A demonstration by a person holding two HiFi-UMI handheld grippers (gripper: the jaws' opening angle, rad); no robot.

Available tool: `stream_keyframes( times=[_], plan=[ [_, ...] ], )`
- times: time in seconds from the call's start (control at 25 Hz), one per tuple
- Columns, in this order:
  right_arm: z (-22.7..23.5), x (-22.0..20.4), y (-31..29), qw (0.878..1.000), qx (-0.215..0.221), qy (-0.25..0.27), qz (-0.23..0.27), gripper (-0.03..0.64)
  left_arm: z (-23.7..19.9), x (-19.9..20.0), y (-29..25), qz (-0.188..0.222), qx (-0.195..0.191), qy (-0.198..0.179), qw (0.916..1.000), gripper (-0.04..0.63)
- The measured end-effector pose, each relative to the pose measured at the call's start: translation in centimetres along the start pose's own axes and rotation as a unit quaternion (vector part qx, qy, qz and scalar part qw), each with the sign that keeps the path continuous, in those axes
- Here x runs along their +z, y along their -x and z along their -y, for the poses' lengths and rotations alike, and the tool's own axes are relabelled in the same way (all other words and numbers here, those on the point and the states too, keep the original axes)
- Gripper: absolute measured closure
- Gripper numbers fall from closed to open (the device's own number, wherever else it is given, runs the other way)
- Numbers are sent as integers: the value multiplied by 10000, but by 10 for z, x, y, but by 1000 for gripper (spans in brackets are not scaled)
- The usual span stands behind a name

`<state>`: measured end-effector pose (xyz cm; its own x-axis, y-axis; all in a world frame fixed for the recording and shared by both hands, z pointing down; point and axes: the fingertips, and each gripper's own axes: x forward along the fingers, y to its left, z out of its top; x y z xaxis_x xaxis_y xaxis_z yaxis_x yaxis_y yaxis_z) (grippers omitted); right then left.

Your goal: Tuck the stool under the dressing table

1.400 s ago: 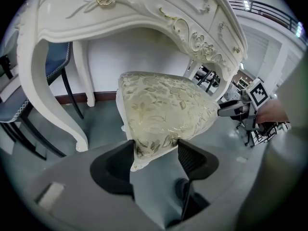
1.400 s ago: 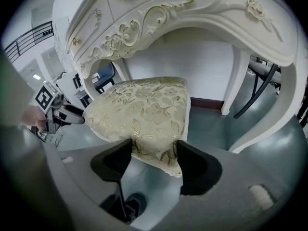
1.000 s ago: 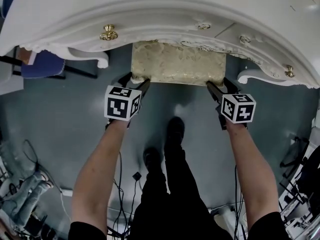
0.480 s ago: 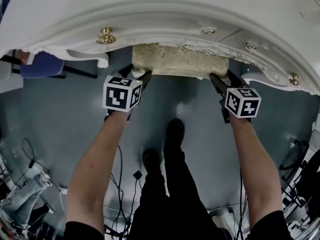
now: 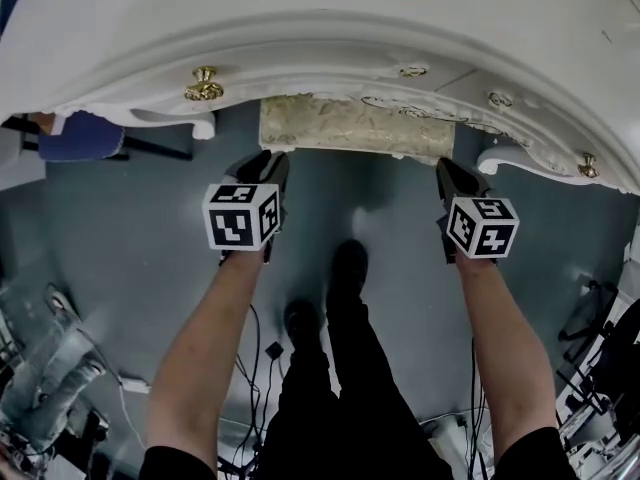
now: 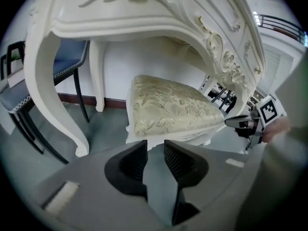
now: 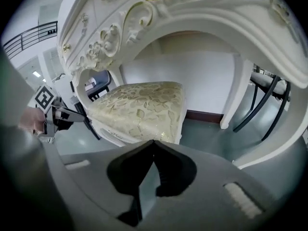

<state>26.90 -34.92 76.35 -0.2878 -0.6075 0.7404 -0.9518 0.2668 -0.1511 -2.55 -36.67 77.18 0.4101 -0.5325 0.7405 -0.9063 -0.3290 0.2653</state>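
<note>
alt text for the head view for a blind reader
Seen from above, a gold-patterned stool sits mostly tucked under a white dressing table, only its near edge showing. The left gripper, its fingers just closed partway with nothing between them, and the shut right gripper are held at its near corners, not gripping it.

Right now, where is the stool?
In the head view the stool sits at top centre, mostly tucked under the front edge of the dressing table. Only a strip of its gold-patterned cushion shows.
</note>
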Motion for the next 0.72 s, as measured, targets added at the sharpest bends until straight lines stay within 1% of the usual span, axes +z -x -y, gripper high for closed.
stream_keyframes(
  times=[0.08,0.12,0.16,0.24,0.28,0.4,0.56,0.72],
  plan=[
    [-2,-2,-7,9999,25,76,-75,614,2,3,-7,-29,1,-182,9998,471],
    [-1,0,-10,10000,27,54,-70,614,2,7,-10,-16,13,-195,9998,471],
    [-1,1,-12,10000,29,23,-53,614,1,10,-12,-4,37,-158,9999,473],
    [-1,4,-16,10000,41,26,5,614,-3,13,-14,36,106,-74,9999,499],
    [0,5,-17,10000,47,53,48,614,-5,15,-15,70,132,-81,9999,499],
    [4,15,-24,9997,41,54,216,614,-8,26,-22,223,150,-189,9995,503],
    [11,33,-36,9991,-40,-117,417,614,-13,43,-33,456,186,-285,9984,503],
    [15,42,-43,9980,-16,-87,622,614,-16,52,-39,653,204,-417,9968,503]
  ],
)
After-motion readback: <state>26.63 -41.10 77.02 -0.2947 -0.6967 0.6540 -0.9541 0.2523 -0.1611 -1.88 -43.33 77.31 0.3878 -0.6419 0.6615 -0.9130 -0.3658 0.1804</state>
